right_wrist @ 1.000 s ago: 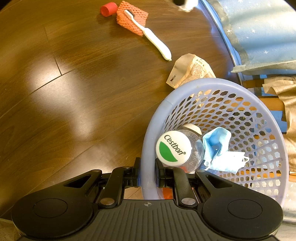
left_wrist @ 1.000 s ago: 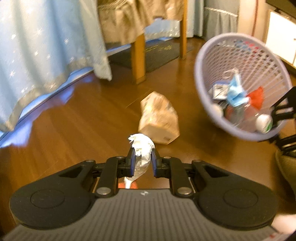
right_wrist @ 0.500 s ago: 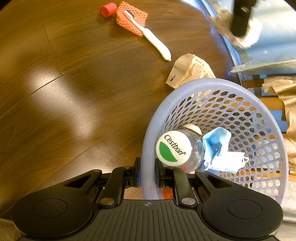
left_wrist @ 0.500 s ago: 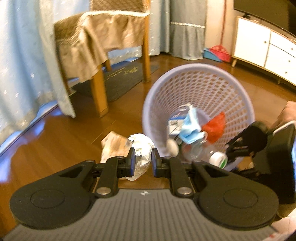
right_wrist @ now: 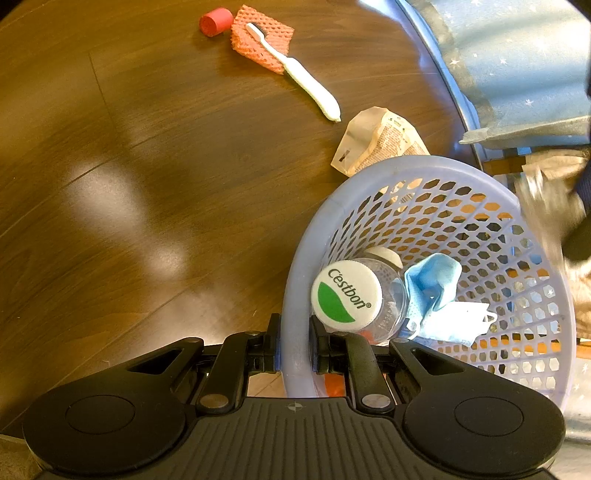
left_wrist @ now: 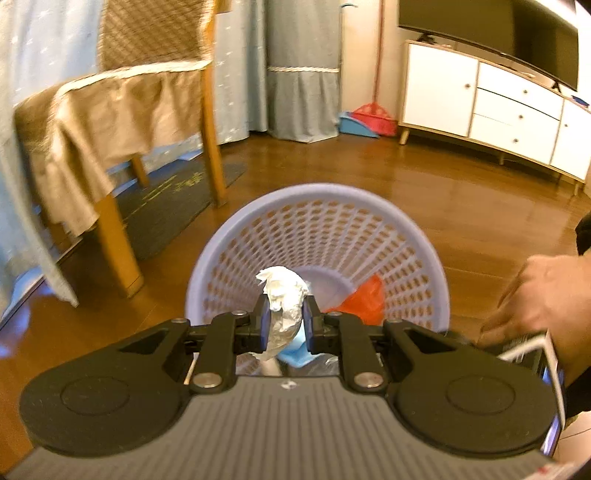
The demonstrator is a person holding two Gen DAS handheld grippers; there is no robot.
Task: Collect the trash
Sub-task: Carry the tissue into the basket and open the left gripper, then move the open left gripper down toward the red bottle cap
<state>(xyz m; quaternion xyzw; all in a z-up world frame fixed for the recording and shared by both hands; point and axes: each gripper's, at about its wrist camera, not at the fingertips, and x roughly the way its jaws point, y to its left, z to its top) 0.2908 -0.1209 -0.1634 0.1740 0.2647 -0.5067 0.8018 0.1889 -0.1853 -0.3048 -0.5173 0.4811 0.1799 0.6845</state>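
My left gripper (left_wrist: 285,320) is shut on a crumpled white paper ball (left_wrist: 283,295), held right over the mouth of the lilac mesh basket (left_wrist: 406,236). A red wrapper (left_wrist: 360,300) and a blue face mask (left_wrist: 295,355) lie inside. My right gripper (right_wrist: 294,342) is shut on the basket's rim (right_wrist: 291,295) and holds it tilted. In the right wrist view the basket holds a clear bottle with a white and green cap (right_wrist: 345,295) and the blue face mask (right_wrist: 434,286). The paper ball (right_wrist: 546,206) shows blurred at the basket's far edge.
On the wooden floor lie a crumpled beige paper bag (right_wrist: 376,142), a white toothbrush (right_wrist: 295,72) on an orange mesh pad (right_wrist: 262,44), and a red cap (right_wrist: 215,21). A draped chair (left_wrist: 110,122), curtains, a white cabinet (left_wrist: 491,107) and a person's hand (left_wrist: 543,295) surround the basket.
My left gripper has carried the paper ball from beside the beige bag to over the basket's mouth. The right gripper and basket have stayed still.
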